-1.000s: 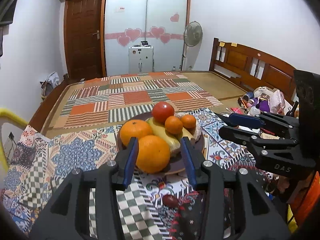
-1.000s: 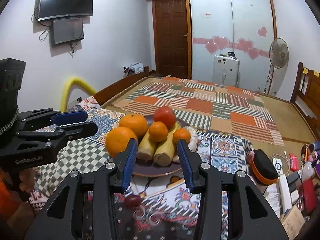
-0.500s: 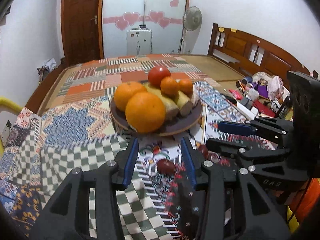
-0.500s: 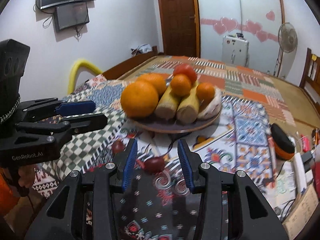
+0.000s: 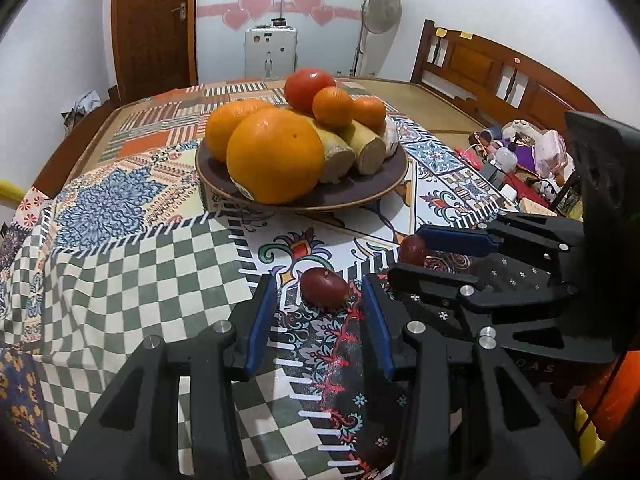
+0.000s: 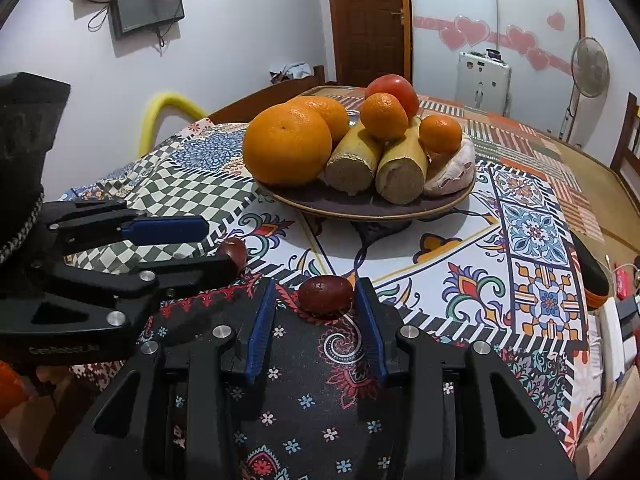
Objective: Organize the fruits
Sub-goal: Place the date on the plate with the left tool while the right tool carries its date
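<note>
Two small dark red fruits lie on the patterned tablecloth in front of a brown plate (image 5: 360, 196) (image 6: 360, 210). The plate is piled with oranges (image 5: 274, 156) (image 6: 286, 148), a tomato (image 5: 310, 88) and pale yellow roots. One red fruit (image 5: 323, 288) (image 6: 236, 250) sits between the fingers of my left gripper (image 5: 318, 284) (image 6: 220, 244), with gaps on both sides. The other red fruit (image 6: 326, 294) (image 5: 412, 250) sits between the fingers of my right gripper (image 6: 315, 286) (image 5: 406, 252). Its jaws are closing; the left pad is still apart from the fruit.
The two grippers hang side by side, close together, low over the cloth. A black and orange case (image 6: 592, 272) and small clutter (image 5: 520, 148) lie along the table's right edge. A yellow tube (image 6: 168, 108) arches at the far left.
Both grippers have sunk toward the cloth and tipped downward. The plate has slid up in both views, and a small red fruit now lies between each pair of fingers. The right jaws have narrowed slightly.
</note>
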A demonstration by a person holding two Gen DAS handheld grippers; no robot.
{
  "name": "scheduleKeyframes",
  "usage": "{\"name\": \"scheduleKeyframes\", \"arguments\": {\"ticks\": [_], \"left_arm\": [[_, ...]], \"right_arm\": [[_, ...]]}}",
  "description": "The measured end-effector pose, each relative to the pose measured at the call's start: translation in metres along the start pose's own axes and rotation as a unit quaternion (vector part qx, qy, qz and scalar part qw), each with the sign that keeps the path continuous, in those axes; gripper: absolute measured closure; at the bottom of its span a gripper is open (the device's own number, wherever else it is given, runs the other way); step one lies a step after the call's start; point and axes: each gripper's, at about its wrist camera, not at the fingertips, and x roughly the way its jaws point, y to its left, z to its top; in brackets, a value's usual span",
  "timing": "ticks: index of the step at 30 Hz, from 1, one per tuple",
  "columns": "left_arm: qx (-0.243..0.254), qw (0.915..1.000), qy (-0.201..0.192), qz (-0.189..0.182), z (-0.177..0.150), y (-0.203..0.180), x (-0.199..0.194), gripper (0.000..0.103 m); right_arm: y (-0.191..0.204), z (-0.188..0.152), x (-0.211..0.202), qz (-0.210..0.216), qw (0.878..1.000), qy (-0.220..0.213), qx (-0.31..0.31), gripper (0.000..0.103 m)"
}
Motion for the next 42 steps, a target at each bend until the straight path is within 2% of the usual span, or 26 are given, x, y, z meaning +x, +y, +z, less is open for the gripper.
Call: {"name": "scheduleKeyframes", "arguments": {"ticks": [4, 8, 11, 13, 21, 30, 42], "left_arm": [[-0.005, 1.0, 0.004, -0.002, 0.0, 0.003, 0.006, 0.059], [-0.008, 1.0, 0.003, -0.002, 0.001, 0.004, 0.01, 0.06], [-0.005, 1.0, 0.002, 0.001, 0.002, 0.004, 0.011, 0.068], [-0.005, 1.0, 0.002, -0.008, 0.004, 0.004, 0.011, 0.078], [-0.001, 0.9999, -0.004, -0.009, 0.006, 0.0, 0.007, 0.079], [-0.015, 0.999, -0.037, -0.019, 0.028, 0.001, -0.008, 0.079], [-0.023, 0.9986, -0.042, -0.022, 0.051, -0.007, 0.013, 0.079]], "right_arm": [[-0.002, 0.0, 0.0, -0.004, 1.0, -0.003, 0.002, 0.079], [-0.007, 0.0, 0.0, 0.006, 1.0, -0.007, 0.014, 0.08], [-0.01, 0.001, -0.001, 0.007, 1.0, -0.009, 0.015, 0.08], [-0.01, 0.002, -0.002, 0.008, 1.0, -0.012, 0.017, 0.08], [-0.016, 0.007, -0.009, 0.006, 0.999, -0.027, 0.026, 0.08], [-0.026, 0.018, -0.018, -0.007, 0.998, -0.051, 0.035, 0.08], [-0.037, 0.035, -0.01, -0.018, 0.998, -0.058, 0.031, 0.08]]}}
